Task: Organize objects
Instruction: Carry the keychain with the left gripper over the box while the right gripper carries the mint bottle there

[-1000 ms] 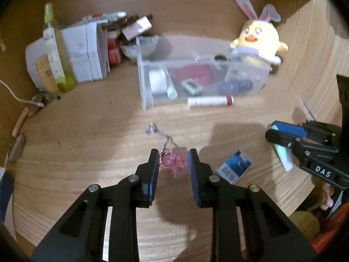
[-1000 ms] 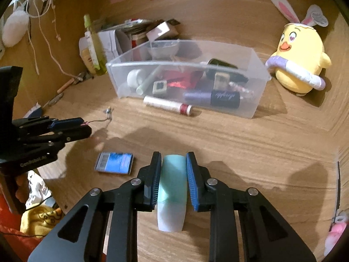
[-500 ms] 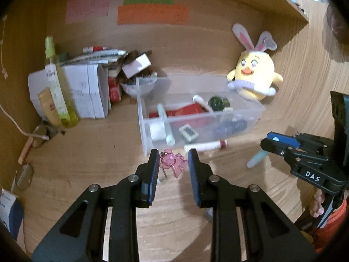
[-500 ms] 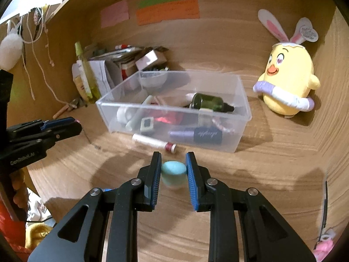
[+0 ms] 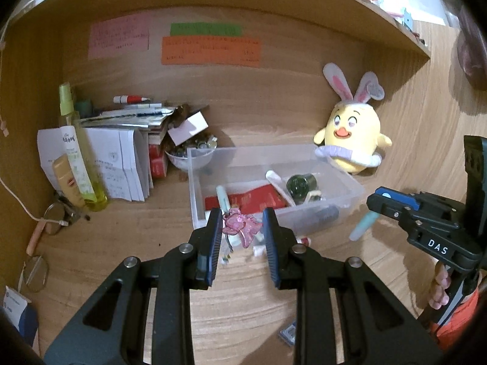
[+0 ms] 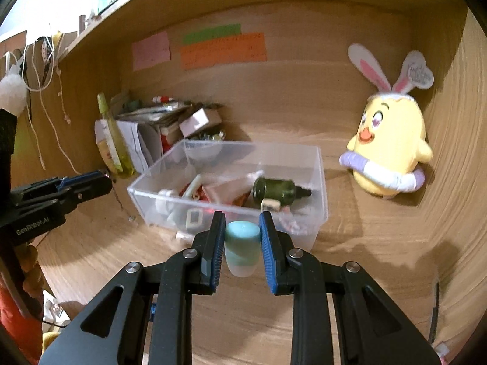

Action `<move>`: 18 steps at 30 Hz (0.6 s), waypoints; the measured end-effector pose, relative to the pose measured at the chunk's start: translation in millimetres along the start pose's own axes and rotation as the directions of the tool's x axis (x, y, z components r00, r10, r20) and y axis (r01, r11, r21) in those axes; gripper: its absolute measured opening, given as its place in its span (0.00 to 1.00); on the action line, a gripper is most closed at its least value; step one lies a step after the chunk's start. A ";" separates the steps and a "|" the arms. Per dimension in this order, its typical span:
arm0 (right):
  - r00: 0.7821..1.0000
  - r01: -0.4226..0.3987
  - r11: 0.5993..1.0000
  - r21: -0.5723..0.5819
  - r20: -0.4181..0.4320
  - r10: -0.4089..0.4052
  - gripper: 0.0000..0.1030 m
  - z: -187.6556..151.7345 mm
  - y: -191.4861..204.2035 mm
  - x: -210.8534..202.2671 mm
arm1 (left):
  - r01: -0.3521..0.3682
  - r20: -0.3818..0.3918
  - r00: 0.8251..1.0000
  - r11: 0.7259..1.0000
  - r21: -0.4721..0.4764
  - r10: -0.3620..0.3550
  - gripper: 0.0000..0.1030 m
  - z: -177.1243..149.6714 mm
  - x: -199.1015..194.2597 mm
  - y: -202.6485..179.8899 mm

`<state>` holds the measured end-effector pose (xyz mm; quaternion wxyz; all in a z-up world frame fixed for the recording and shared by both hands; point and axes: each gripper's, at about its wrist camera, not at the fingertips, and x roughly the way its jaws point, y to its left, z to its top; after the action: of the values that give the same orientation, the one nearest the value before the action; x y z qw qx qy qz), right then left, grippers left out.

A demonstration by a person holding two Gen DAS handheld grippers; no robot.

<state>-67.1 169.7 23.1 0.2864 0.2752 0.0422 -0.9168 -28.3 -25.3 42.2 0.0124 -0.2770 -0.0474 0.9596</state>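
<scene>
In the left wrist view, the left gripper (image 5: 240,228) is seen with its jaws drawn in narrow on a pink charm (image 5: 240,226), which is pinched between the pads while its thin chain hangs below, clear of the desk (image 5: 121,243). The clear plastic bin (image 5: 350,190) is found directly ahead of and just below these jaws, its near wall close to the tips and its long axis running across the view from left to right; a red packet, a dark green bottle and some tubes are seen lying inside it. The right gripper (image 5: 373,202) is seen at the right edge, with a pale teal tube (image 5: 362,228) slanting down from it, beside the bin's right end. In the right wrist view, the same tube (image 6: 243,248) is seen clamped between nearly closed jaws of the right gripper (image 6: 243,232), its rounded teal cap pointing forward, so that its long axis lies along the fingers. The bin (image 6: 319,188) is found straight ahead, its near wall just beyond the tips, and the dark green bottle (image 6: 275,190) is seen lying on its side within. The left gripper (image 6: 103,179) is seen at the left, near the bin's left corner. Both loads are judged to be about equally near the bin, so a short carry forward over the near wall is judged to be what each release depends on.
</scene>
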 end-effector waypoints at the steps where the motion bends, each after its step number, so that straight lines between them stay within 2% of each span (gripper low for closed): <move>1: 1.000 0.001 1.000 0.000 0.008 -0.001 0.20 2.8 -0.3 -0.8 | 0.001 0.004 1.000 1.000 -0.002 -0.001 0.26 1.5 -0.2 0.8; 18: 0.994 0.021 1.000 -0.017 0.106 -0.019 0.20 42.4 1.9 -0.9 | 0.026 0.102 0.995 1.000 -0.012 -0.025 0.26 50.3 -3.2 3.0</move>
<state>-85.9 158.5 59.6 0.2817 0.2233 0.0381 -0.9324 -52.4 -32.7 86.0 0.0204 -0.2273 -0.0581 0.9719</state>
